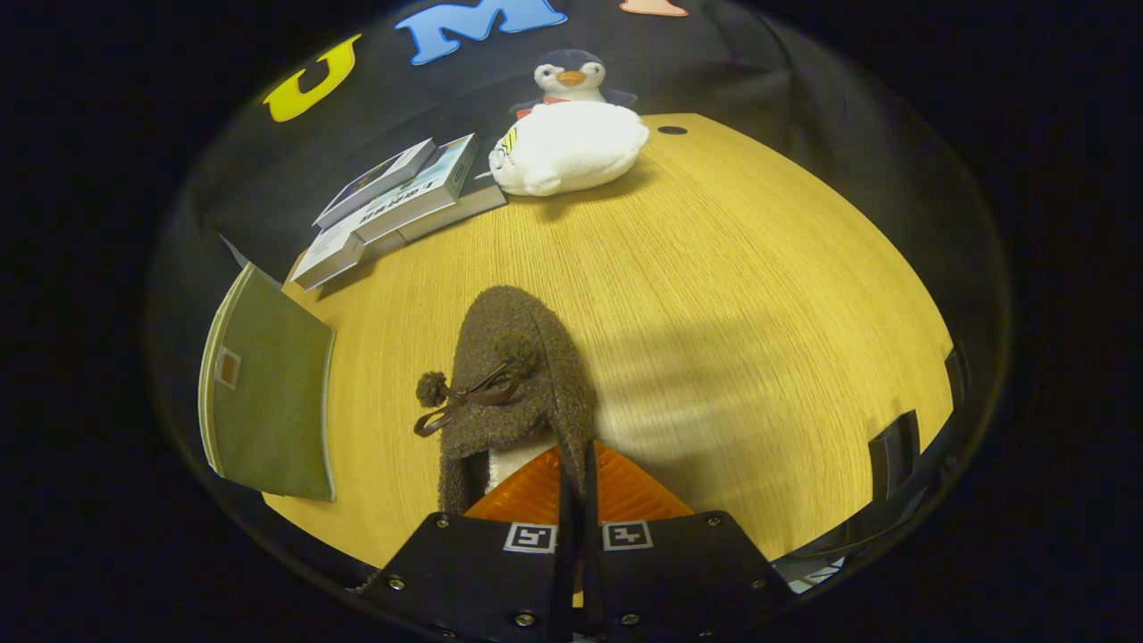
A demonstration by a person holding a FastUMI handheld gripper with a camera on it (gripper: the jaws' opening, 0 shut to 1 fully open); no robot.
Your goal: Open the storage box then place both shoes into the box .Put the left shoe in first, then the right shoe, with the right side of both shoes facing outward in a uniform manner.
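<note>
Fingers of the tool (579, 482) are drawn close together, pinching the rear rim of a brown fuzzy shoe (513, 375), so the tool grasps the shoe. Its toe points away from the tool, over the wooden worktop (759, 295); whether it touches the worktop cannot be told. A dark bow with pompoms (464, 397) sits on its top. Left of the shoe a green folder (268, 393) overhangs the worktop's near-left edge. Far left lies a stack of books (402, 201). Beyond them a white plush (571, 147) rests at the far edge, with a penguin toy (571, 76) behind it.
</note>
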